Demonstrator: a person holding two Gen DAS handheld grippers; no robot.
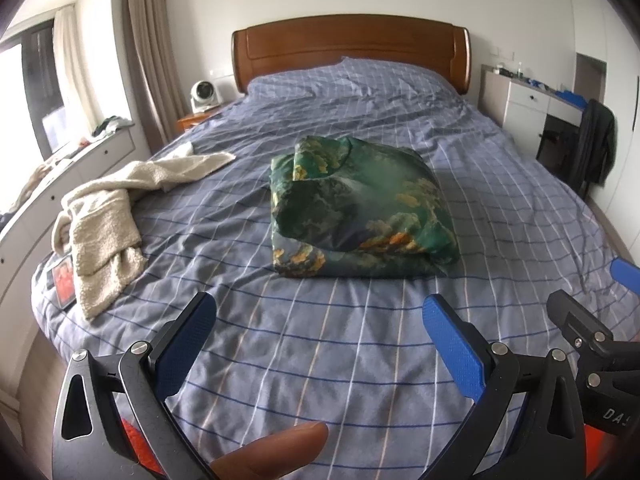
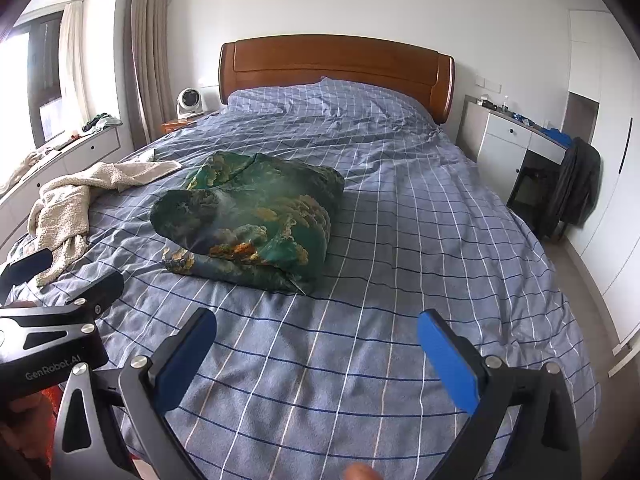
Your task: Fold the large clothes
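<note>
The left gripper (image 1: 318, 314) is held above the near end of a bed (image 1: 360, 360), its two blue-padded fingers spread wide apart and holding nothing. The right gripper (image 2: 316, 330) hovers beside it, also spread wide and empty; in the left view it shows at the right edge. A fingertip (image 1: 280, 450) shows at the bottom of the left view.

On the blue checked bedcover, in the middle of the bed, lies a green garment (image 1: 360, 208) with yellow and orange print, folded into a thick bundle. It is well apart from both grippers.

Near the bed's left edge a cream towel (image 1: 112, 220) lies crumpled. A wooden headboard (image 1: 352, 48) stands at the far end. A small white fan (image 1: 205, 96) sits left of it, a white desk (image 1: 528, 104) to the right.
</note>
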